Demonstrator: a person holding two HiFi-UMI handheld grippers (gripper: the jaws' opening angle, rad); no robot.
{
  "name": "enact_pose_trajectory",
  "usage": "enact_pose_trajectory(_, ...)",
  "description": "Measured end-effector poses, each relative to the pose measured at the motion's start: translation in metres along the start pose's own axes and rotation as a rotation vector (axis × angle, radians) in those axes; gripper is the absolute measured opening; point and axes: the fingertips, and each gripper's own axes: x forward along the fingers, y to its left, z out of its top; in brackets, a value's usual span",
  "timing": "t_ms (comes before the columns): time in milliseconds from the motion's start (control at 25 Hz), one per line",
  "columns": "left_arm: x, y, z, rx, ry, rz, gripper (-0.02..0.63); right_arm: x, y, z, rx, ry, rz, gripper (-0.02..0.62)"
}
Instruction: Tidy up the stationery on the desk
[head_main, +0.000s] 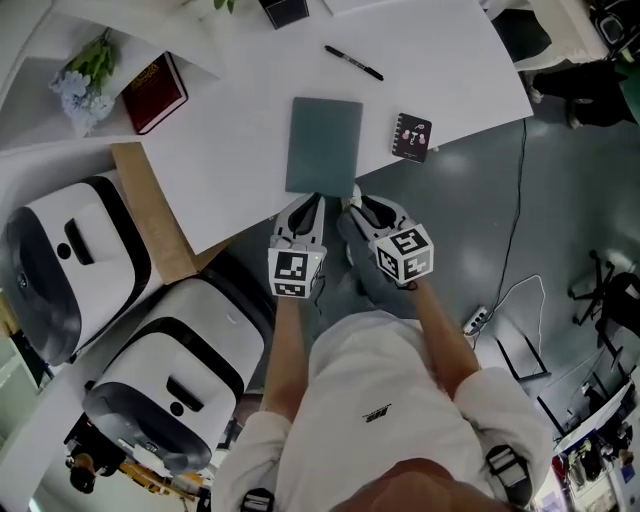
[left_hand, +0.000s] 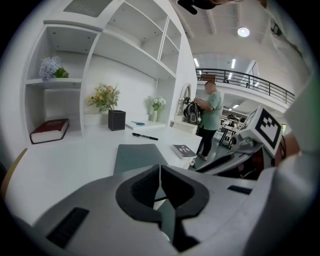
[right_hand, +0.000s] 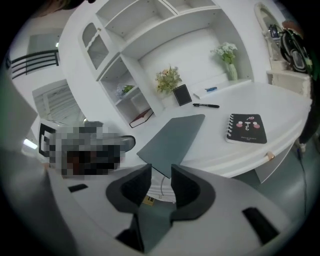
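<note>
White shelving (left_hand: 130, 50) behind the desk (head_main: 240, 150) has a cubby (left_hand: 50, 107) with a red book (left_hand: 49, 130) lying flat in it, and blue flowers (left_hand: 50, 66) sit on the shelf above. On the desk's far side a black pot (left_hand: 116, 120) holds a bouquet (left_hand: 104, 97) and a slim vase (left_hand: 155, 116) holds white blooms (left_hand: 158, 102). The stationery lies on the desk: a grey folder (head_main: 324, 145) at the near edge, a notebook (head_main: 411, 137) near its right side, a pen (head_main: 353, 62) farther back. My forearms reach forward side by side, both claws tilted down at the folder's near end. My left claw (head_main: 313, 197) is pressed together with nothing in it. My right claw (head_main: 352, 200) stands spread, the folder's near corner showing beyond the gap, untouched. Only the left gripper view shows a person (left_hand: 210, 117) standing past the desk's end; only the head view shows two white machines (head_main: 180, 390) on the floor.
</note>
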Motion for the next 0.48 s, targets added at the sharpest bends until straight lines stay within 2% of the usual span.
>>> enact_pose_trajectory(320,0.024,0.01,-0.009,0.011,0.027,-0.013,0.0,0.026,-0.014,-0.005,0.138,0.023,0.011,0.148)
enact_pose_trajectory(480,0.032,0.015,-0.011,0.008,0.035,-0.021,0.0,0.036,-0.017,-0.012,0.24,0.027,0.045,0.169)
